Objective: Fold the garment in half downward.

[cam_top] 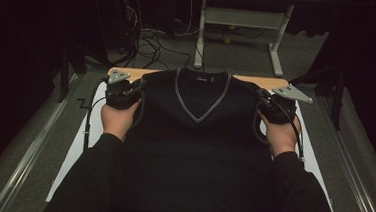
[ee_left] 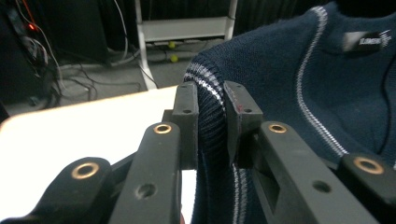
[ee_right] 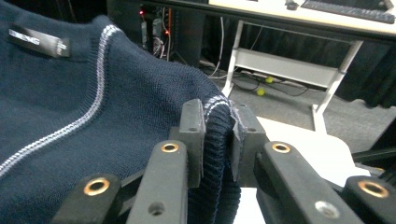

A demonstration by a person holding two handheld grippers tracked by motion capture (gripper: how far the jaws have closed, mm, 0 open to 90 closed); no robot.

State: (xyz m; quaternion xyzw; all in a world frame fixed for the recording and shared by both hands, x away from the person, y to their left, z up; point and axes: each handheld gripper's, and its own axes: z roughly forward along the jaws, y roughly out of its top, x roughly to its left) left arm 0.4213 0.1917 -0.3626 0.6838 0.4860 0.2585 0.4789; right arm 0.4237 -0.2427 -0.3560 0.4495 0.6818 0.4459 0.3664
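Note:
A navy sleeveless knit vest (cam_top: 196, 131) with a grey-striped V-neck lies flat on the white table (cam_top: 75, 143), collar at the far edge. My left gripper (cam_top: 138, 86) is shut on the ribbed armhole edge (ee_left: 210, 116) at the vest's left shoulder. My right gripper (cam_top: 262, 96) is shut on the ribbed armhole edge (ee_right: 217, 126) at the right shoulder. In both gripper views the striped rib is pinched between the black jaws. A label (ee_left: 369, 41) sits inside the collar, and the label (ee_right: 39, 42) also shows in the right gripper view.
The table's far wooden edge (cam_top: 258, 80) lies just beyond the collar. Past it stand a white desk frame (cam_top: 242, 19), tangled cables (cam_top: 145, 38) and small yellow-green balls (ee_right: 264, 86) on the grey floor. Metal rails (cam_top: 27, 150) run along both sides.

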